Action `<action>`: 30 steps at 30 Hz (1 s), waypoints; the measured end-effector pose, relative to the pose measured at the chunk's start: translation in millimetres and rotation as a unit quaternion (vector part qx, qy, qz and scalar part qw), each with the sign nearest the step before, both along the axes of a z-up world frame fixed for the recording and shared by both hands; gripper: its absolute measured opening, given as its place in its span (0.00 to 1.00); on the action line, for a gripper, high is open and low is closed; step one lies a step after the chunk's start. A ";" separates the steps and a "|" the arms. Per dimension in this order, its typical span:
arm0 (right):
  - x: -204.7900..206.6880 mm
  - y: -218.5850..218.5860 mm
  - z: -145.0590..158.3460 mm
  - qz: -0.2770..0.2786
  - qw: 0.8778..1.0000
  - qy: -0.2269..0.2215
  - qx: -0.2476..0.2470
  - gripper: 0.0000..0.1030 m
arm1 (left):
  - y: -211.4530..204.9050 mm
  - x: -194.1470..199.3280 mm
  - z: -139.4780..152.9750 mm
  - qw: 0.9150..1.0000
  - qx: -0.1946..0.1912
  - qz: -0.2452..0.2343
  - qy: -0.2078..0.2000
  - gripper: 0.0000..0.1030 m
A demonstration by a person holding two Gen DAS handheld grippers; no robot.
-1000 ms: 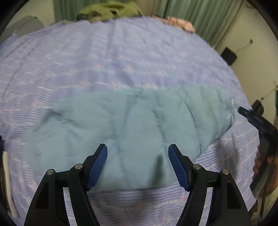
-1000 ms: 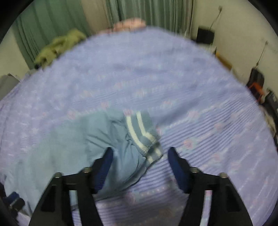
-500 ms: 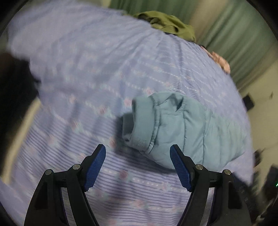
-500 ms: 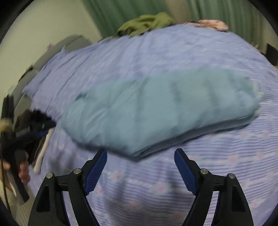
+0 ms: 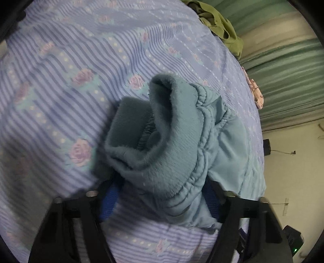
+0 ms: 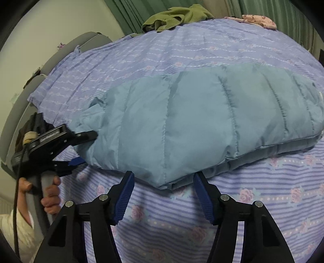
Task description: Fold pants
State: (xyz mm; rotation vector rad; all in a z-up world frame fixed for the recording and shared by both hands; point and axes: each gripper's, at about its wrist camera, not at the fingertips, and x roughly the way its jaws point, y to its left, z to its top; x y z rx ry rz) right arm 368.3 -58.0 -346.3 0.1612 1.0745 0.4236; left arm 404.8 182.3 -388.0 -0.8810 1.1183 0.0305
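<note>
My left gripper [image 5: 160, 202] is closing around the elastic waistband of the quilted light-blue pants [image 6: 202, 121]; my right gripper [image 6: 164, 194] is closing at their near edge, pads not yet touching, on the striped lilac bedsheet [image 6: 263, 202].

Near side: we have bare lilac striped rose-print bedsheet [image 6: 263, 202] in front of the quilted pale-blue padded pants [image 6: 202, 121], open for passing. Right tongs [image 6: 164, 194] closing at the folded edge, pads not yet on fabric. Left tongs [image 5: 160, 202] closing with the fleece-lined waistband between them. Far side bare up to the crumpled olive-green garment [image 6: 178, 16] and pink floral cloth [image 6: 261, 20] at the far edge.
</note>
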 end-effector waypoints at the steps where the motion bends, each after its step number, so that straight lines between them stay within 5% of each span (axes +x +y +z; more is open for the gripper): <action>1: 0.0 1.5 0.9 0.004 1.000 -0.005 -0.001 0.59 | 1.3 0.4 2.1 1.000 0.004 0.001 0.003 0.49; 4: 1.0 5.8 4.5 0.017 1.000 -0.011 0.008 0.59 | 1.7 -0.2 23.4 0.999 0.032 -0.009 -0.012 0.35; 13: 24.3 17.5 -23.3 0.053 0.997 0.036 0.049 0.59 | 3.6 9.8 39.5 0.997 0.069 -0.024 -0.022 0.33; 15: 24.5 18.9 -19.5 0.056 0.997 0.023 0.048 0.49 | 3.7 8.1 39.7 0.996 0.075 -0.029 -0.024 0.32; 18: 20.9 24.2 -6.9 0.071 0.997 -0.004 0.029 0.20 | 6.3 8.1 41.5 0.996 0.077 -0.032 -0.025 0.30; 23: -3.1 40.3 -3.5 0.069 0.998 -0.001 0.007 0.14 | 8.0 13.7 32.9 0.993 0.109 -0.042 -0.001 0.31; 25: -6.5 41.6 -13.2 0.069 0.997 -0.005 -0.023 0.16 | 6.3 16.9 26.2 0.991 0.120 -0.060 0.014 0.36; 28: -7.1 37.0 -12.3 0.054 0.998 -0.007 -0.042 0.40 | 2.9 15.3 36.4 0.983 0.166 -0.078 0.022 0.55; 30: -9.1 24.0 0.5 0.032 0.998 -0.013 -0.056 0.59 | -1.3 9.7 51.7 0.974 0.209 -0.084 0.018 0.58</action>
